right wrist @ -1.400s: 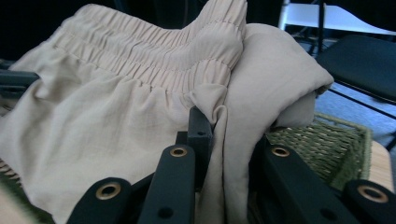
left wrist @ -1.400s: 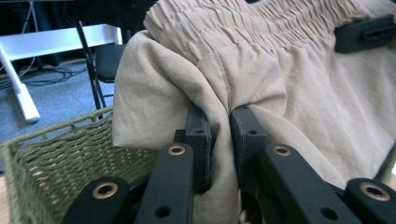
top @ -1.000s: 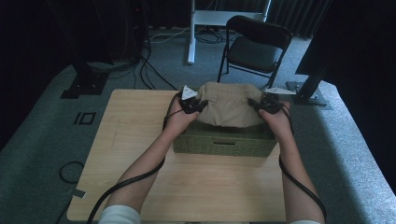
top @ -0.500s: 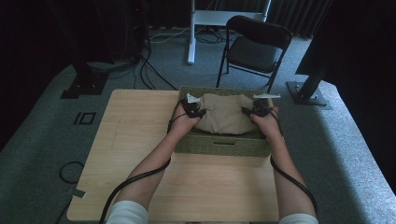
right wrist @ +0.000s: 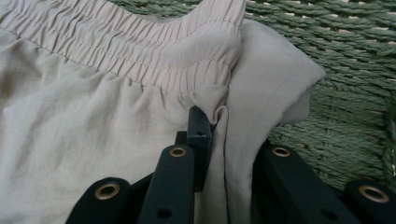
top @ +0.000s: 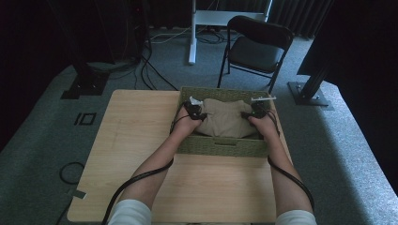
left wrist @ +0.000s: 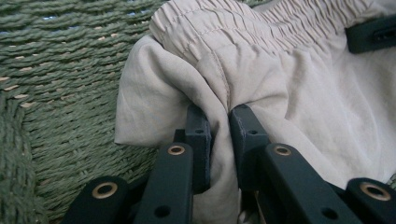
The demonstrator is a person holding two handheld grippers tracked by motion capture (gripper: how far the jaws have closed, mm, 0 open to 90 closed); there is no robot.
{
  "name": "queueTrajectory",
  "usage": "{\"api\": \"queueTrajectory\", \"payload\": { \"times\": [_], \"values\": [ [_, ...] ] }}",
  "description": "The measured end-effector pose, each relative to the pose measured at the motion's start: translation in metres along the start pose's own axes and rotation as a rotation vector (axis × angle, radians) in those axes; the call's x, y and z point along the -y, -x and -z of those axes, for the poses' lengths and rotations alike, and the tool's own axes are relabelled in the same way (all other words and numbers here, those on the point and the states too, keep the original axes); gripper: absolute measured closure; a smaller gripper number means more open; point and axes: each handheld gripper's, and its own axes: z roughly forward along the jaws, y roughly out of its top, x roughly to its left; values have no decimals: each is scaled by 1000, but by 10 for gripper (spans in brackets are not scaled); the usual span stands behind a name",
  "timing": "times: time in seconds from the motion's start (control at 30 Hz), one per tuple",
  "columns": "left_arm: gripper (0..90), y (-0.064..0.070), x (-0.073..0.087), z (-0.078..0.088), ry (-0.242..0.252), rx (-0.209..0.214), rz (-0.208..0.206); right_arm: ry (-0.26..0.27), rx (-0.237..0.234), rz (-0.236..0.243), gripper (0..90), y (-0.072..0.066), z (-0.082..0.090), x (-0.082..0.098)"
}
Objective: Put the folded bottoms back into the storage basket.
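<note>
Shorts (top: 224, 123) just came down from above the rim into the basket (top: 220, 146); left gripper (left wrist: 219, 122) and right gripper (right wrist: 215, 122) each pinching a fold, so letting go looks next.

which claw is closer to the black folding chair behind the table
Right. The right claw grips the beige garment at the basket's right end, just in front of the chair; the left claw grips its left end, farther off.

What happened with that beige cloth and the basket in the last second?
Both tongs, left and right, lowered the folded beige cloth from above the rim down into the green woven basket. Both stayed clamped on its ends. Basket and table did not move.
</note>
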Motion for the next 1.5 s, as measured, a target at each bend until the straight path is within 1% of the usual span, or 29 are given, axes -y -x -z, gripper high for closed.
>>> {"api": "queueTrajectory", "payload": {
  "times": [0.03, 0.13, 0.17, 0.23, 0.3, 0.37, 0.4, 0.43, 0.47, 0.57, 0.6, 0.63, 0.67, 0.7, 0.73, 0.77, 0.8, 0.83, 0.87, 0.9, 0.93, 1.0, 1.1, 1.13, 1.2, 1.23, 1.27, 1.4, 1.5],
  "values": [
    [801, 0, 3, -3, -25, -5, 5, -7, 8, 10, 792, 0, -1, 0],
    [784, 0, 3, -4, -39, -2, 3, -29, 16, 28, 783, 0, -2, 0],
    [774, 0, 4, -5, -43, -1, 11, -48, 33, 44, 761, -1, -4, 1],
    [735, -1, 4, -5, -38, -17, 12, -72, 54, 58, 707, -1, -5, 1],
    [687, -1, 5, -5, -25, -19, 2, -73, 76, 78, 652, -1, -5, 1],
    [663, -2, 5, -5, -17, -28, 1, -70, 80, 82, 626, -1, -5, 1],
    [634, -2, 5, -5, -17, -28, -6, -77, 89, 85, 590, 0, -4, 1],
    [601, -2, 5, -5, -17, -28, -6, -77, 89, 85, 590, 0, -4, 1],
    [589, -2, 4, -5, -7, -26, 2, -67, 96, 89, 513, 1, -3, 1],
    [566, -3, 4, -4, 3, -16, 7, -55, 109, 97, 479, 0, -1, 1],
    [543, -2, 3, -4, 14, -12, 4, -44, 95, 110, 395, 0, 1, 0],
    [527, -2, 3, -4, 14, -12, 4, -44, 95, 110, 395, 0, 1, 0],
    [504, -1, 2, -2, 29, -17, 4, -33, 88, 115, 296, 0, 3, -1],
    [483, -1, 2, -2, 29, -17, 4, -33, 88, 115, 296, 0, 3, -1],
    [443, -1, -1, 1, 69, -7, 4, 7, 62, 117, 235, -1, 8, -3],
    [423, 0, -3, 3, 86, -8, -11, 16, 59, 114, 214, -2, 10, -4],
    [398, 0, -5, 5, 112, 0, -22, 32, 54, 116, 202, -3, 12, -5],
    [377, 0, -5, 5, 112, 0, -22, 45, 45, 125, 193, -4, 15, -7],
    [355, 1, -10, 11, 142, 7, -19, 50, 32, 128, 172, -5, 18, -8],
    [345, 1, -10, 11, 142, 7, -19, 50, 32, 128, 172, -5, 18, -8],
    [321, 2, -17, 18, 176, -3, -26, 71, 19, 137, 169, -7, 24, -11],
    [304, 2, -21, 24, 190, -5, -23, 86, 6, 127, 159, -8, 29, -14],
    [286, 2, -25, 31, 193, 6, -25, 102, -4, 139, 159, -9, 34, -16],
    [253, 2, -29, 38, 166, 35, -30, 109, -14, 147, 159, -11, 40, -18],
    [227, 2, -33, 44, 170, 40, -45, 122, -19, 153, 150, -13, 45, -20],
    [224, 2, -33, 44, 170, 40, -45, 129, -20, 155, 147, -14, 47, -21],
    [197, 2, -37, 52, 175, 49, -36, 138, -28, 156, 143, -15, 50, -22],
    [189, 4, -41, 62, 169, 61, -45, 155, -36, 176, 141, -19, 61, -26],
    [189, 8, -44, 72, 155, 88, -50, 167, -48, 177, 142, -23, 68, -28]
  ]
}}
